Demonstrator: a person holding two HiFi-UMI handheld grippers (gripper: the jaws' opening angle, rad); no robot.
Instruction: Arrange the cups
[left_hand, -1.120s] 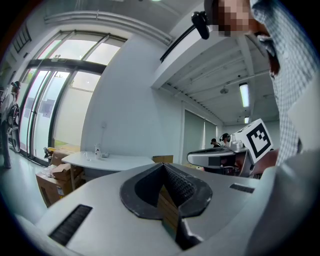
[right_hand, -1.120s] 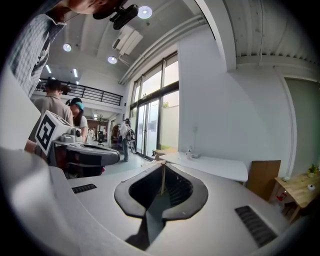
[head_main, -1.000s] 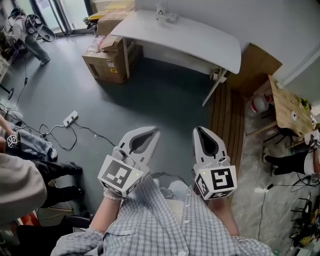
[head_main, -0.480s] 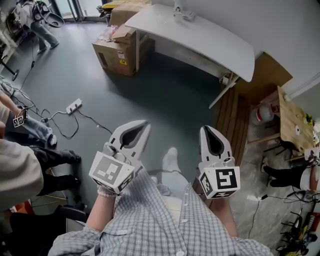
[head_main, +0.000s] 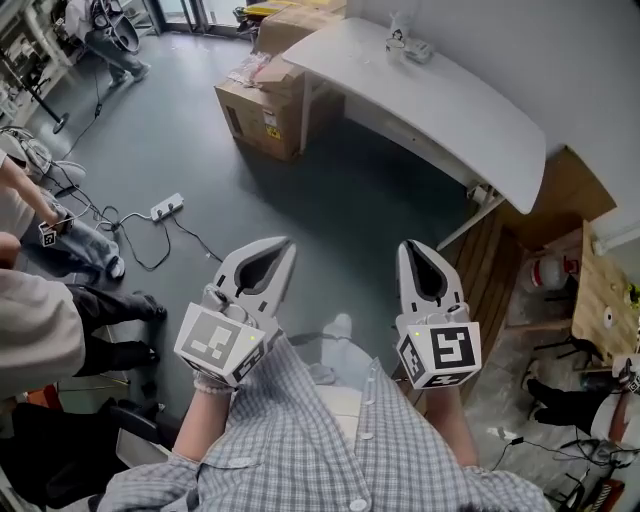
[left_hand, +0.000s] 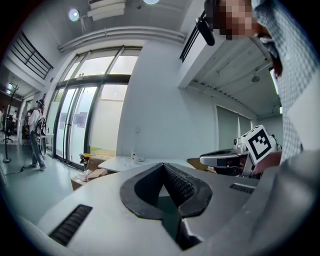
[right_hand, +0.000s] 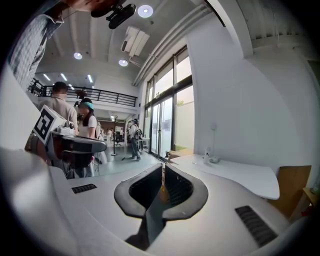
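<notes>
A few small clear cups (head_main: 400, 35) stand at the far end of a curved white table (head_main: 450, 95), a long way ahead of me across the floor. They also show as tiny shapes in the left gripper view, cups (left_hand: 132, 157), and in the right gripper view, cups (right_hand: 207, 157). My left gripper (head_main: 287, 246) and right gripper (head_main: 407, 248) are held side by side in front of my body, above the grey floor. Both are shut with nothing between their jaws, as the left gripper (left_hand: 162, 165) and the right gripper (right_hand: 163, 168) show in their own views.
Cardboard boxes (head_main: 265, 110) sit beside the table's left end. A power strip (head_main: 165, 208) and cables lie on the floor at left. People (head_main: 45, 330) stand close on my left. Wooden slats (head_main: 500, 270) and a wooden desk (head_main: 610, 300) are at right.
The table and boxes have drifted right and down in the head view as the view swings. Both grippers stay shut and keep their place in front of me.
</notes>
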